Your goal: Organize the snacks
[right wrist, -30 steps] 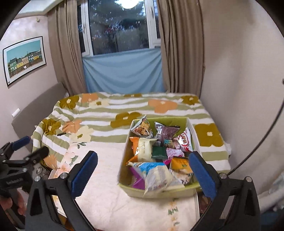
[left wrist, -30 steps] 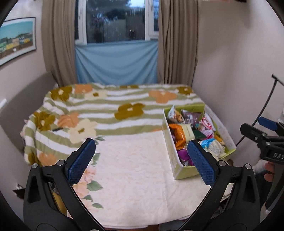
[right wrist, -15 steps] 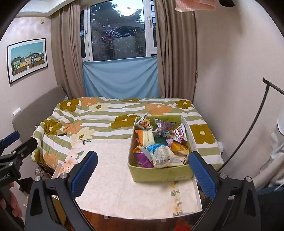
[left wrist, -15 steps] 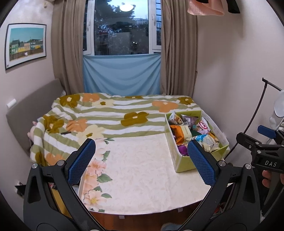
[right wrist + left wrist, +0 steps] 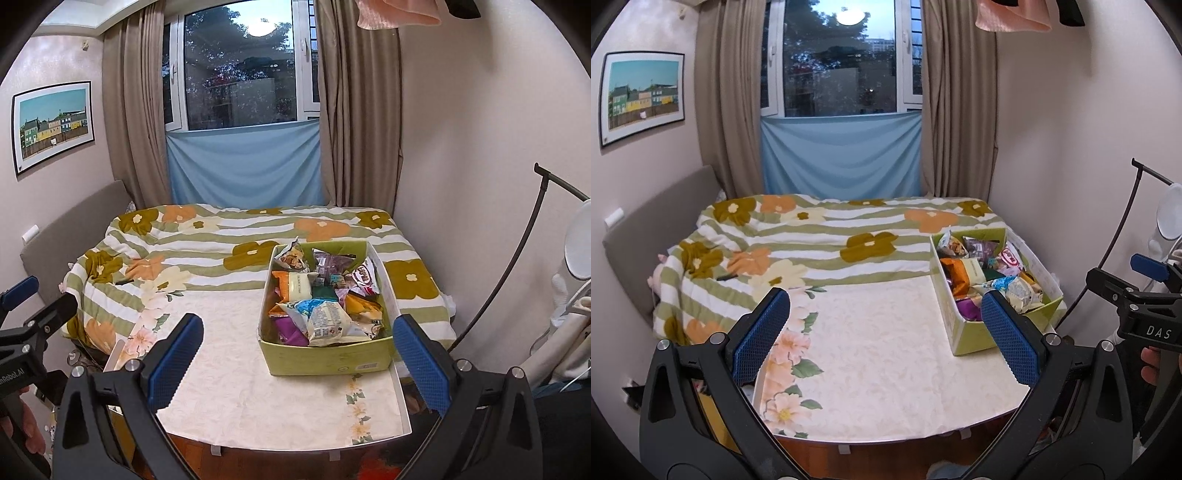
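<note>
A green cardboard box (image 5: 328,356) full of several snack packets (image 5: 325,317) stands on the right part of a white table (image 5: 229,373). In the left wrist view the box (image 5: 967,332) is at the table's right edge, packets (image 5: 964,269) inside. My left gripper (image 5: 886,339) is open and empty, held back over the table's near edge, left of the box. My right gripper (image 5: 299,362) is open and empty, held back in front of the box. The right gripper also shows at the right of the left wrist view (image 5: 1145,295).
Behind the table lies a bed with a flowered striped blanket (image 5: 820,236). A wall is close on the right (image 5: 480,184). A black curved stand (image 5: 517,266) and a white appliance (image 5: 576,280) stand right of the table. Window and curtains are at the back.
Both grippers have pulled back and up from the table. The box now looks smaller and farther, and the table's near edge shows. Both stay open.
</note>
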{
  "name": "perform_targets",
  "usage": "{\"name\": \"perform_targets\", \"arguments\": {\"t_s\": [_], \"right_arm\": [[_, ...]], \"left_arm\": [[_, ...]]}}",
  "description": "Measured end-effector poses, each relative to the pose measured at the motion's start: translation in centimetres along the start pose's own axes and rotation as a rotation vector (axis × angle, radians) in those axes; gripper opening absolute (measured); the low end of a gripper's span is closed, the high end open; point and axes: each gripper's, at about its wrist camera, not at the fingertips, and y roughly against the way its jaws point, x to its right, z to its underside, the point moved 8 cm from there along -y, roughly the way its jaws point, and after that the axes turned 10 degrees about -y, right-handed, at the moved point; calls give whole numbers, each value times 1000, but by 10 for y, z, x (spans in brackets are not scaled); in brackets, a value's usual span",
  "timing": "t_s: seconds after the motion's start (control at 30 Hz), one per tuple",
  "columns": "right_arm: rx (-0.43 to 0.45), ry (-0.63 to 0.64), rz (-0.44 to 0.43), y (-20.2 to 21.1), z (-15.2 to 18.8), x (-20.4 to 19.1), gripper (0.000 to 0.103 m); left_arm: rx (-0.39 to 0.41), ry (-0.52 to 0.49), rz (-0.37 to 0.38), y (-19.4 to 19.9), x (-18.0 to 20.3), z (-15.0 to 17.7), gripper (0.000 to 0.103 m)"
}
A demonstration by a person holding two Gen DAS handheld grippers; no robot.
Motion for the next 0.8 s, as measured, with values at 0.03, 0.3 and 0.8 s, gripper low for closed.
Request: {"name": "perform_targets", "arguments": {"t_s": [0.03, 0.3, 0.8], "right_arm": [[0, -1, -1, 0, 0, 0, 102], [1, 1, -3, 0, 0, 1, 102], [1, -1, -5, -3, -3, 4, 102]], "left_arm": [[0, 0, 0, 0, 0, 0, 103], [-7, 2, -4, 1, 0, 1, 103], [-6, 4, 1, 0, 0, 1, 103]]}}
